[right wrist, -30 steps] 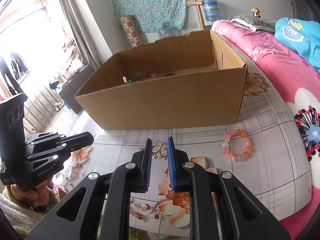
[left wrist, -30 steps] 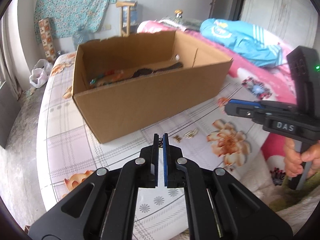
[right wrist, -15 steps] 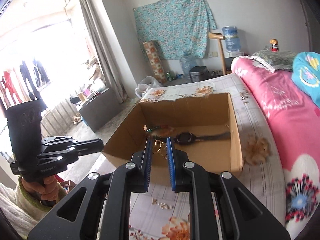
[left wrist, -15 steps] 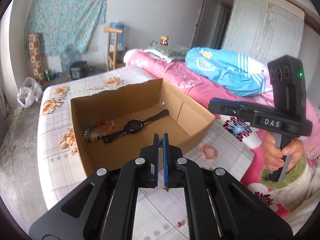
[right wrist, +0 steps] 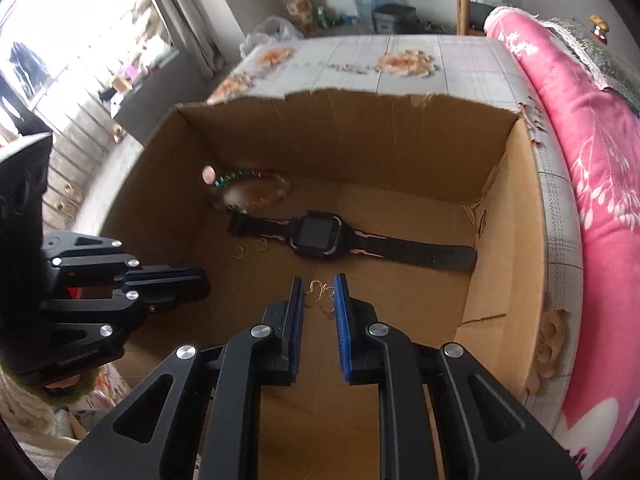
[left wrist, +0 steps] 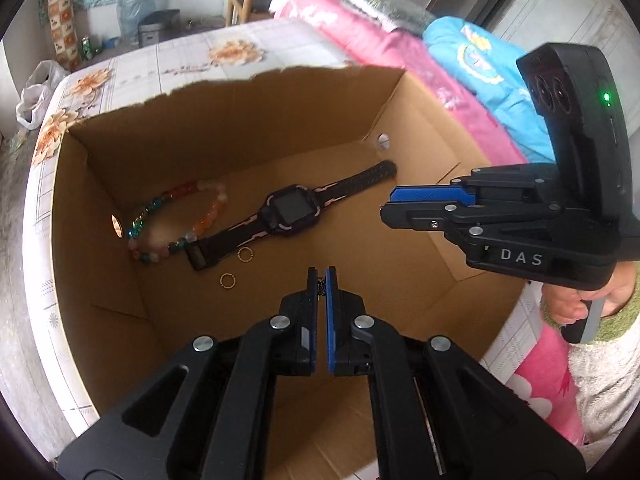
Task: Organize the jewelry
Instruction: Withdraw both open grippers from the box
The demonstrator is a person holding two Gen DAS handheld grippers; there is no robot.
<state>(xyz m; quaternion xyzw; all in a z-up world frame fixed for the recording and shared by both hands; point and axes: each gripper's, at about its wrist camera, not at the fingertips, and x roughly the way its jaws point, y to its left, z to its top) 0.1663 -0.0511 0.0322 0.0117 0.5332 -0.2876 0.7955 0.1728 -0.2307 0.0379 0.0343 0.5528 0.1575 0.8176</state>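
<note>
Cardboard box (left wrist: pixel 100 288) already holds bead bracelet (left wrist: pixel 176 220), watch (left wrist: pixel 292 212), two rings (left wrist: pixel 228 280); left gripper (left wrist: pixel 320 280) pinching dark chain (left wrist: pixel 320 287), right gripper (right wrist: pixel 318 292) clasping gold chain (right wrist: pixel 320 294), both undeposited.

Brown cardboard box (left wrist: pixel 100 240); black watch (left wrist: pixel 290 214) with pink strap accents; multicoloured bead bracelet (left wrist: pixel 176 220); gold rings (left wrist: pixel 227 280); pink floral blanket (right wrist: pixel 592 184); checked, flowered bedsheet (right wrist: pixel 400 60).
</note>
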